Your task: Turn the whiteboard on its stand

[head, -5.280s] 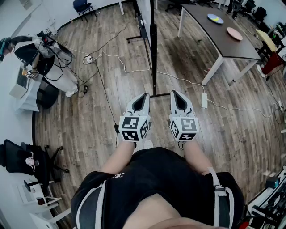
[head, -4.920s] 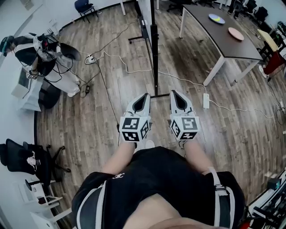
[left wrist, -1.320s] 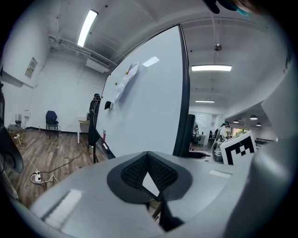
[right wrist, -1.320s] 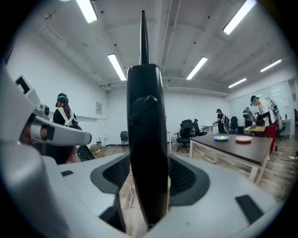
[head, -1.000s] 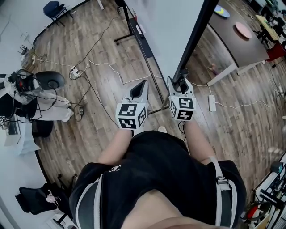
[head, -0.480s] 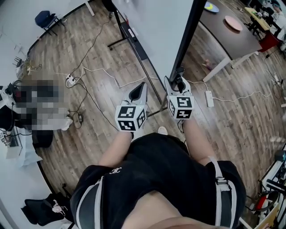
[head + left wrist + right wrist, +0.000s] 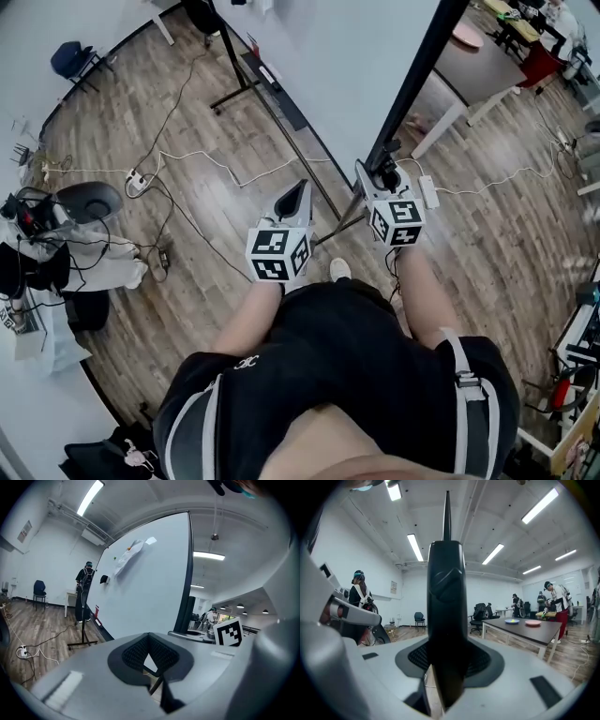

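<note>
The right gripper (image 7: 377, 174) is clamped on the black side frame (image 7: 418, 84) of the whiteboard (image 7: 347, 66). The left gripper (image 7: 298, 190), jaws narrow and empty, hovers just beside it. In the last second the board ahead has swung round with the right gripper, so the turn looks under way.

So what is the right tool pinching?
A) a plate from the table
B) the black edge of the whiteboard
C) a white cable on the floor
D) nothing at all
B: the right gripper view shows the right tool with its jaws closed on the black edge of the whiteboard.
</note>
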Available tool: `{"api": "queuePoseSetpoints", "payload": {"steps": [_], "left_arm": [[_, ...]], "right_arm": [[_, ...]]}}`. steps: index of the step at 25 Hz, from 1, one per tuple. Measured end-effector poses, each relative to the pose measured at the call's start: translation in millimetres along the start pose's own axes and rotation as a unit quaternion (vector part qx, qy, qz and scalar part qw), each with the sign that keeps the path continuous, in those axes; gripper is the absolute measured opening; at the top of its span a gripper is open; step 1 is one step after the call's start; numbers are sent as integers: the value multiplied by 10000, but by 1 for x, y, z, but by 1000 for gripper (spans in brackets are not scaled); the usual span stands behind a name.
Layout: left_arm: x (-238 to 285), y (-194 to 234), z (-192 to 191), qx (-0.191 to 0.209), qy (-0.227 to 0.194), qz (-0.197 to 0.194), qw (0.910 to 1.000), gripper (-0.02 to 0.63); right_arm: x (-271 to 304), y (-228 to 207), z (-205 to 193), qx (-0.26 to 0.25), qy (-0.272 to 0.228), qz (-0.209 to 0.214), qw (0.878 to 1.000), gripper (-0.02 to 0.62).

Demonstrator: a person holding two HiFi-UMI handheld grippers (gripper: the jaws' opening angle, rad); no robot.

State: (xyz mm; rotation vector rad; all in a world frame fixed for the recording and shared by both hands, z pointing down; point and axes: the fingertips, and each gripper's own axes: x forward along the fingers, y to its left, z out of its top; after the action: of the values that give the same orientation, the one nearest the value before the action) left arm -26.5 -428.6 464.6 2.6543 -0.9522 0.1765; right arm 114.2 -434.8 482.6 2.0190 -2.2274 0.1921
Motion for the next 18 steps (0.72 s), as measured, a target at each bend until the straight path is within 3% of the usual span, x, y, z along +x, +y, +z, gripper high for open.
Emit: {"api": "queuePoseSetpoints", "payload": {"steps": [10,18], "left_arm": [[-23,-33,-17,134,250,-874,9958,9],[-48,-69,-24,259,264,-1099,9933,9]], "right_arm": [[-54,-8,-8,21,-267,-222,9994,179],[-100,-9,-15,11,-214,-327,9992,181]]}}
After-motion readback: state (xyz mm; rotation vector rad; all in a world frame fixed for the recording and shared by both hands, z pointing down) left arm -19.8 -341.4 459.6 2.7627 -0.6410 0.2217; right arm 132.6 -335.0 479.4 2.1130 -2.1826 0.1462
